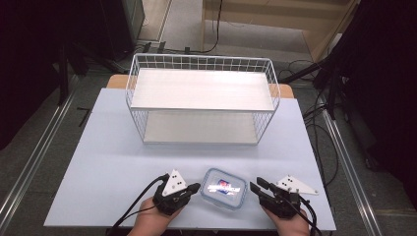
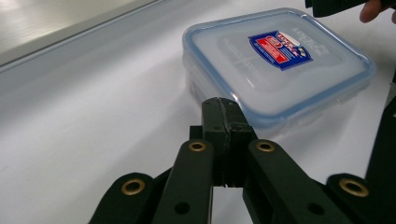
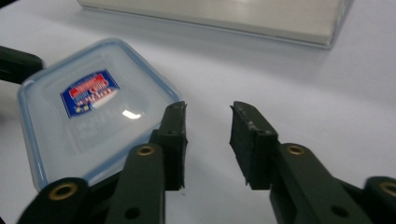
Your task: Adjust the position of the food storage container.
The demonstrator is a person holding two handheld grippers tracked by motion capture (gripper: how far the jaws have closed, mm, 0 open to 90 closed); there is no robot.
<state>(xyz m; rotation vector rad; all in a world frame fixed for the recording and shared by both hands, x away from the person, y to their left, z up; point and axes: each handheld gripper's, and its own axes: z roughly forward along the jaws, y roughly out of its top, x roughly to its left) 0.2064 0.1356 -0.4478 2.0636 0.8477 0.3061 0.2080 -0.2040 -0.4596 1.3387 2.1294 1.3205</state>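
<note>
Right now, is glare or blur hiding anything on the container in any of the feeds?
High view: the food container is small and its label unreadable. Left gripper view: lid sharp, label legible as a shape, text blurred; rack base washed out at top left. Right gripper view: a glare spot sits on the lid beside the label, and the near corner is soft.

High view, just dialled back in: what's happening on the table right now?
A person holds a gripper in each hand at the table's near edge, flanking a lidded box. The left gripper is shut and empty beside the box; the right gripper has its jaws open, holding nothing. A wire rack stands farther back.
</note>
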